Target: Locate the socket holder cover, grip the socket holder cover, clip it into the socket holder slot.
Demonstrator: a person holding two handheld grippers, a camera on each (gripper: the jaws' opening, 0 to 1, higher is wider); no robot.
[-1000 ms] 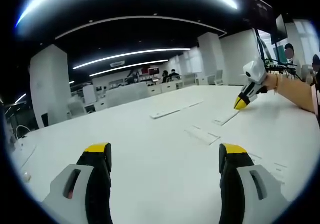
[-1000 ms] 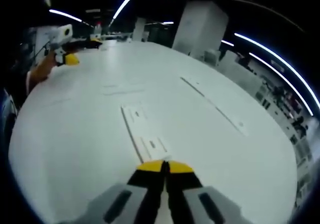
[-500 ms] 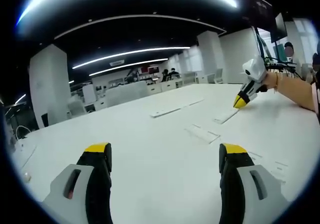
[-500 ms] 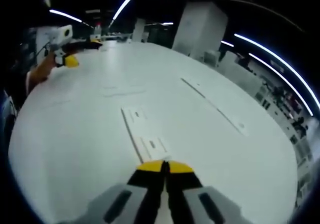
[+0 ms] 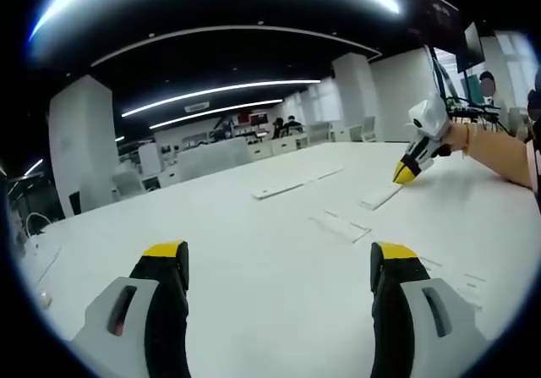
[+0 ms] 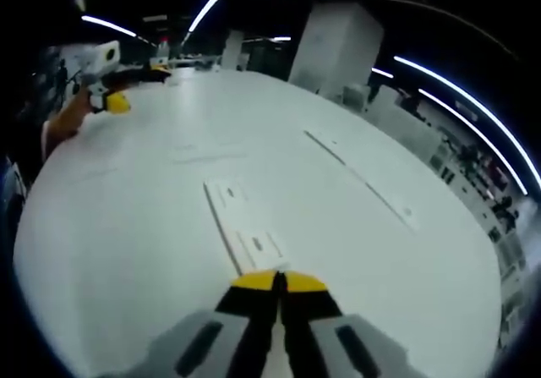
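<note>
Early in the task, by the look of it: nothing clipped yet. Lying flat on the white worktop [image 6: 127, 226], a white strip-like part [image 6: 241, 230] with 2 rectangular cut-outs, at 12 o'clock just ahead of the right gripper [image 6: 279, 281]; likely the socket holder or its cover, though impossible to say which. Farther off at 1 o'clock, a longer, thinner white strip [image 6: 363, 183], well apart from the first. Left to do, as a judgement: secure the cover, carry it to the slot, press it home.

Right gripper low over the worktop, yellow tips pressed together. Whether something thin sits pinched between them, or just the near end of the strip meets them, cannot be told. Seen from the left gripper view at 2 o'clock, same gripper [image 5: 404, 173] angled steeply down, tip at the end of a flat white piece [image 5: 380, 196], held by a bare forearm [image 5: 499, 154].

Left gripper [image 5: 279, 264] level and idle, jaws wide apart with nothing between, bare worktop ahead. More flat white pieces at 12 to 1 o'clock, among them a long bar [image 5: 279, 189] and a short plate [image 5: 342, 226].
</note>
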